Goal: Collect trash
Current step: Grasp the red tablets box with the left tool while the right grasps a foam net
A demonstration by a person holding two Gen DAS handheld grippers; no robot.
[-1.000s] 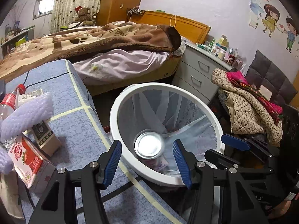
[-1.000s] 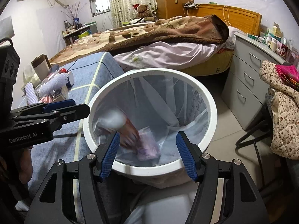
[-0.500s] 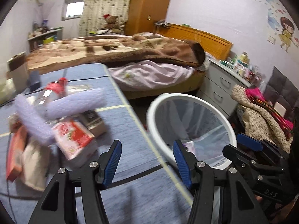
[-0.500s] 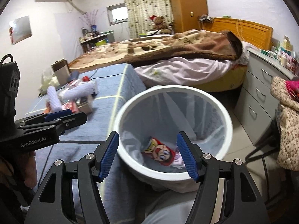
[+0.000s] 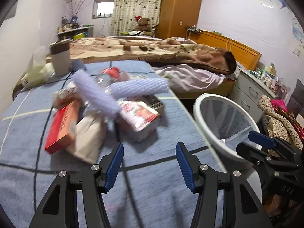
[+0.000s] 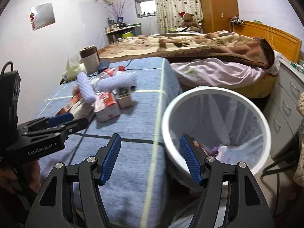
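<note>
A heap of trash lies on the blue table (image 5: 155, 190): a red flat box (image 5: 61, 127), a white strawberry carton (image 5: 140, 116), two lilac foam rolls (image 5: 136, 88), a plastic bottle with a red cap (image 5: 112, 72) and a pale bag (image 5: 89, 133). My left gripper (image 5: 150, 165) hovers open and empty just short of the heap. The white bin (image 6: 216, 127) with a clear liner stands beside the table's right edge, wrappers (image 6: 218, 150) at its bottom. My right gripper (image 6: 150, 157) is open and empty over the table edge beside the bin rim.
A brown-and-white cup (image 5: 60, 57), a tissue pack (image 5: 36, 72) and a black cable (image 6: 140, 68) sit at the table's far end. Behind are a bed (image 6: 209, 57), grey drawers (image 6: 285, 102) and a chair piled with clothes (image 5: 279, 117).
Both grippers swung left, away from over the bin toward the table. A can and a packet dropped into the bin; the heap now fills the left wrist view.
</note>
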